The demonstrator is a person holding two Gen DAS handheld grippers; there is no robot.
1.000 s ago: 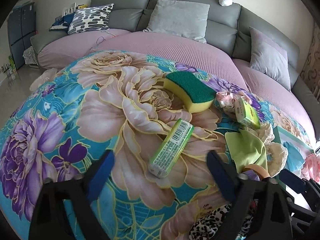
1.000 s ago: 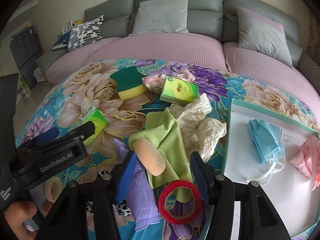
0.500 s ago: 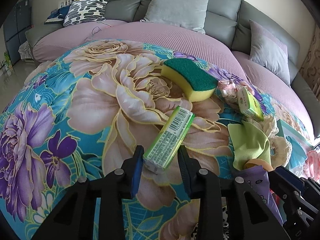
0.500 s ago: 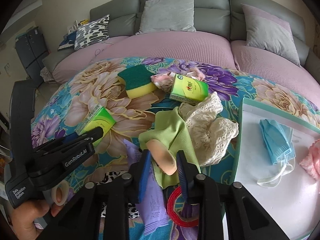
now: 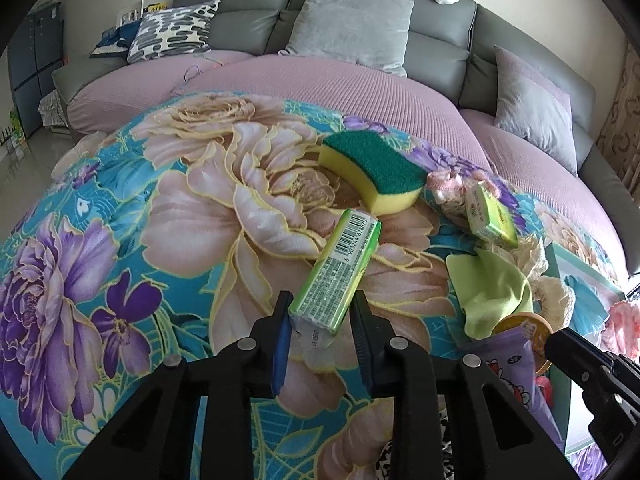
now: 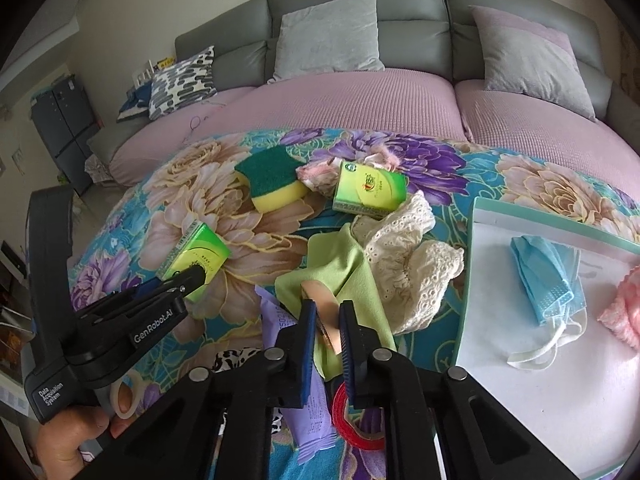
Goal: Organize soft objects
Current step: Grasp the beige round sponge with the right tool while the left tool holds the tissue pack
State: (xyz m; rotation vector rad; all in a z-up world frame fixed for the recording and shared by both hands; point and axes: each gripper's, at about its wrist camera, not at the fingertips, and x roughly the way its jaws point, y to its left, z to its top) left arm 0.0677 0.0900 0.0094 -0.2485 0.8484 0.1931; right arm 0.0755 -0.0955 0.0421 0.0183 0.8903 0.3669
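Observation:
A green tissue pack point(image 5: 340, 268) lies on the flowered blanket point(image 5: 120, 240). My left gripper point(image 5: 320, 316) is closing on its near end, and both pads touch its sides; the right wrist view shows this gripper point(image 6: 192, 276) at the same pack point(image 6: 198, 254). My right gripper point(image 6: 325, 312) is shut on a peach-coloured round puff point(image 6: 320, 300), squeezed thin between the blue pads. The puff rests on a lime-green cloth point(image 6: 340, 268). Beside that cloth lies a cream lace cloth point(image 6: 404, 264).
A yellow-green sponge point(image 6: 272, 184), a second tissue pack point(image 6: 370, 190) and a pink frilly item lie farther back. A white tray point(image 6: 520, 340) at the right holds a blue face mask point(image 6: 548, 276). A purple packet point(image 6: 308, 412) and red tape ring point(image 6: 352, 428) lie under the right gripper. The sofa stands behind.
Both grippers went from wide open to closed: the left around the tissue pack's near end, the right onto the peach puff, which is now pinched flat. Both stayed almost where they were.

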